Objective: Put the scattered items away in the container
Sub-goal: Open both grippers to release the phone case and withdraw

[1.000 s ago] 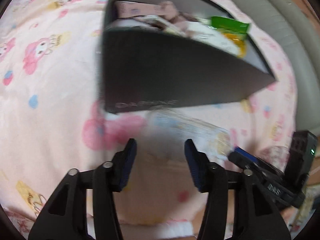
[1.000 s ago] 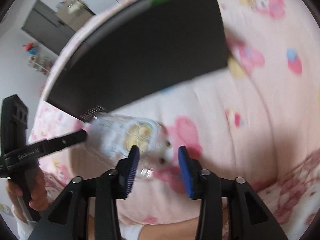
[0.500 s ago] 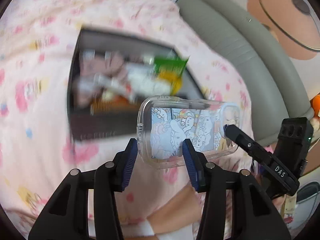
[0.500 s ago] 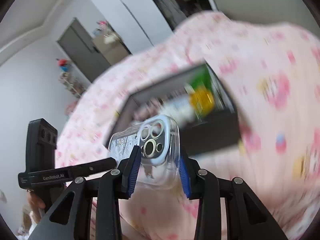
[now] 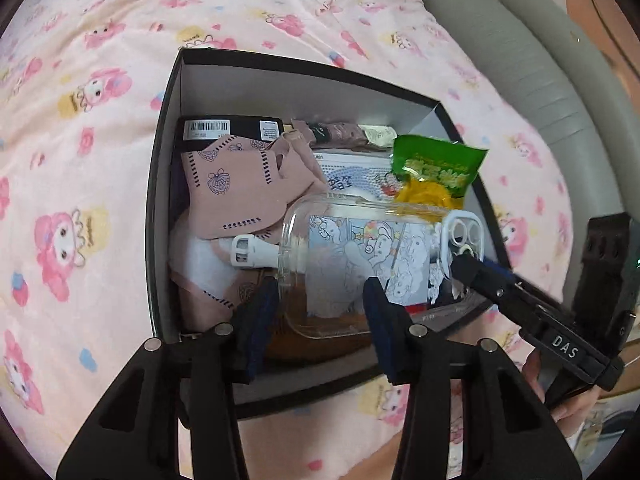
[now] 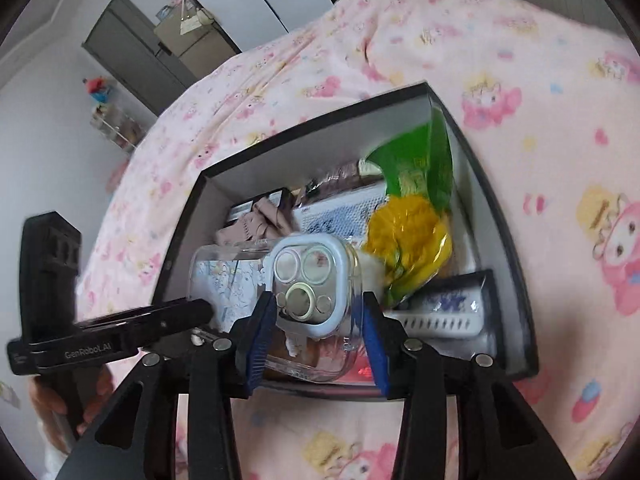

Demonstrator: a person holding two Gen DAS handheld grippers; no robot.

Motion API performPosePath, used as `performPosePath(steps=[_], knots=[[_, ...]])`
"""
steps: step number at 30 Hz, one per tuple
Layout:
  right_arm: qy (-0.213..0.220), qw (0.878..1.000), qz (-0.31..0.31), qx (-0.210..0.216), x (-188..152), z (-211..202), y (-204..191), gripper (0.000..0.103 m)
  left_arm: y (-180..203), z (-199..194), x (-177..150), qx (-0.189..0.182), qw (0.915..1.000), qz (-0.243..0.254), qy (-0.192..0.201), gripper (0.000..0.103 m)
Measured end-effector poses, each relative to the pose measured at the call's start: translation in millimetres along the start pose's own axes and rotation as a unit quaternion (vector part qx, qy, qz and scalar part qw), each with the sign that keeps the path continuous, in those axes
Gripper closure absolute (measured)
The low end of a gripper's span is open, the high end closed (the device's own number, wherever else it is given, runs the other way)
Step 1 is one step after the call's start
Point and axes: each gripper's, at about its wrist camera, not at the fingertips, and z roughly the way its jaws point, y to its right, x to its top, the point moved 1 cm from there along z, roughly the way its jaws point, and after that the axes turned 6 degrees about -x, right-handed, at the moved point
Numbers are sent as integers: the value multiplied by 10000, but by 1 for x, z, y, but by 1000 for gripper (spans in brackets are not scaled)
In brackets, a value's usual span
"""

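Note:
A clear phone case [image 5: 360, 252] with a cartoon print and a white camera ring hangs over the open black box [image 5: 164, 160]. My left gripper [image 5: 320, 304] is shut on the case's plain end. My right gripper [image 6: 318, 320] has the camera end of the case [image 6: 312, 280] between its blue pads, which look to be against its sides while the jaws are opening. One finger of the right gripper [image 5: 520, 308] shows at the case's far end, and one finger of the left gripper [image 6: 160, 320] shows in the right wrist view. The box [image 6: 280, 160] holds pink masks [image 5: 240, 184] and a green and yellow snack bag [image 5: 432, 172].
The box sits on a pink cartoon-print bedspread [image 5: 100, 260]. A grey padded headboard [image 5: 520, 60] runs along the right. A hand [image 5: 576, 404] grips the right tool's handle. In the right wrist view, a grey cabinet [image 6: 140, 52] stands far behind the bed.
Both grippers closed on the phone case lying on the bedspread by the box's front wall and lifted it. It now hangs over the open box, whose contents have come into view.

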Motion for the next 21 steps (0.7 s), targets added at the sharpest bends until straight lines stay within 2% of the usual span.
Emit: performPosePath(steps=[2,5,7,10,12,14,16,21], knots=[[53,9993,-108,-364,2,0,-2,64,1,-3,2,230,9997,-61,29,45],[335,9955,-315,-834,1,-19,-8,64,8,-20,1,658,9972,72,339,43],[576,9893,-474,-1255,-1,-39,-14,62,22,-45,-6,849,9936,285,688,41],[958,9825,-549,-1497,-5,-83,-23,50,46,-80,-19,819,9878,577,1196,23],[1265,9769,-533,-1639,-13,-117,-33,42,64,-106,-33,927,9797,733,1619,6],[1551,9701,-545,-1785,-25,-153,-44,28,83,-134,-49,1041,9712,825,1980,1],[1737,9662,-547,-1826,-37,-182,-54,19,100,-159,-66,1017,9665,898,2180,1],[2120,9543,-445,-2060,-83,-251,-74,18,131,-211,-123,1087,9511,1013,2706,1]])
